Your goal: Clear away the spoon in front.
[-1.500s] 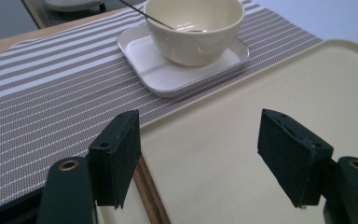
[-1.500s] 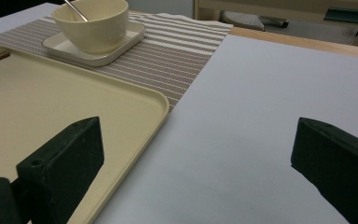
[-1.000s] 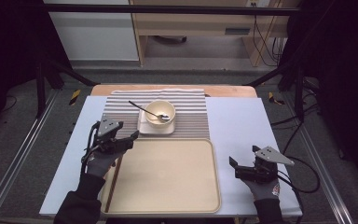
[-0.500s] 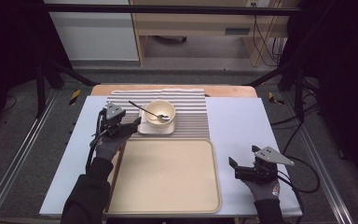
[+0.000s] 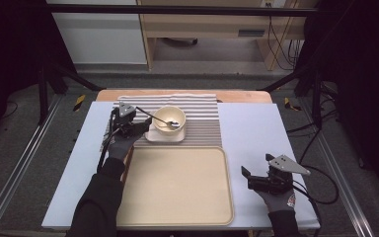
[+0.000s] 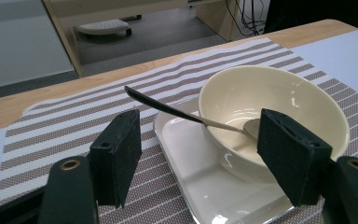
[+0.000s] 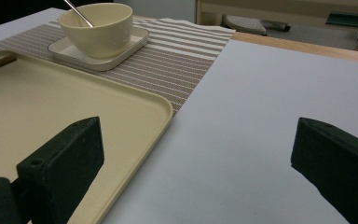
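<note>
A cream bowl (image 5: 169,118) stands on a square white plate (image 5: 159,136) on the striped placemat (image 5: 202,121). A spoon (image 5: 148,115) rests in the bowl, its dark handle sticking out to the left. My left gripper (image 5: 137,124) is just left of the plate, pointing at the bowl. In the left gripper view its jaws (image 6: 204,161) stand open, with the spoon handle (image 6: 168,108) and bowl (image 6: 279,98) ahead of them and nothing touched. My right gripper (image 5: 249,178) rests open on the table right of the tray, with bare tabletop between its jaws (image 7: 200,165).
A large beige tray (image 5: 227,163) lies at the near middle of the pale blue tabletop (image 5: 256,133), its corner close to the right gripper. A wooden strip (image 5: 237,96) edges the far side. Dark stands and cables flank the table.
My left gripper has moved away from the tray's left edge, forward and right, up to the plate and bowl. Its jaws stay open. The right gripper has not moved.
</note>
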A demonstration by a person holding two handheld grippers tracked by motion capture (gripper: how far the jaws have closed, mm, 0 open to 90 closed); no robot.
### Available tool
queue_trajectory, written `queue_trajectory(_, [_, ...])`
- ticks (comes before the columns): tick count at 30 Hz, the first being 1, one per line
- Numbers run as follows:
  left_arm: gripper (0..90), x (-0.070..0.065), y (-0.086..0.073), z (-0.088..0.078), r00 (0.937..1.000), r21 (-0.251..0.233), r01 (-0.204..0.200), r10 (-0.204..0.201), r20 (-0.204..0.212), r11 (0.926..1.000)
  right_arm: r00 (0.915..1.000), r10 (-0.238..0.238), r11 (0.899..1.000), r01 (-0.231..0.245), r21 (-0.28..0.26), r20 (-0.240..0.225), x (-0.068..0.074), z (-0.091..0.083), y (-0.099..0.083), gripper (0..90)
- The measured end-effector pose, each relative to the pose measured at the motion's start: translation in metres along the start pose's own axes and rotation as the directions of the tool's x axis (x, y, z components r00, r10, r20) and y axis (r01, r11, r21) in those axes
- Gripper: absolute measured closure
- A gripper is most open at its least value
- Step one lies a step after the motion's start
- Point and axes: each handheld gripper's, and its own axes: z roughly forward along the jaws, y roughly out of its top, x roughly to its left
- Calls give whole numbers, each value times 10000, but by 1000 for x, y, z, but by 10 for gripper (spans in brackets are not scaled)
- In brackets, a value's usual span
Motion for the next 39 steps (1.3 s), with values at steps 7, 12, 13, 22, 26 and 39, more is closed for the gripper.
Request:
queue_trajectory(7, [303,10,2,14,9991,19,425,-425,-69,9991,10000,-43,10000,42,35,35,0,1,0,29])
queue_trajectory(12, [324,11,5,24,9993,38,377,-377,-40,9993,10000,-28,10000,27,77,27,0,1,0,29])
queue_trajectory(13, [327,11,5,27,9988,-62,477,-478,-42,9988,10000,-29,10000,28,69,28,0,1,0,29])
queue_trajectory(22, [393,17,0,43,9960,-1,890,-890,1,9960,10000,0,10000,0,64,29,0,1,-1,29])
queue_trajectory(26, [463,18,-1,48,9957,91,915,-916,105,9958,10000,-8,10000,8,83,13,1,2,-1,29])
queue_trajectory(39, [656,11,-2,42,9951,39,890,-891,418,9960,10000,-22,10000,22,96,-27,1,2,-1,29])
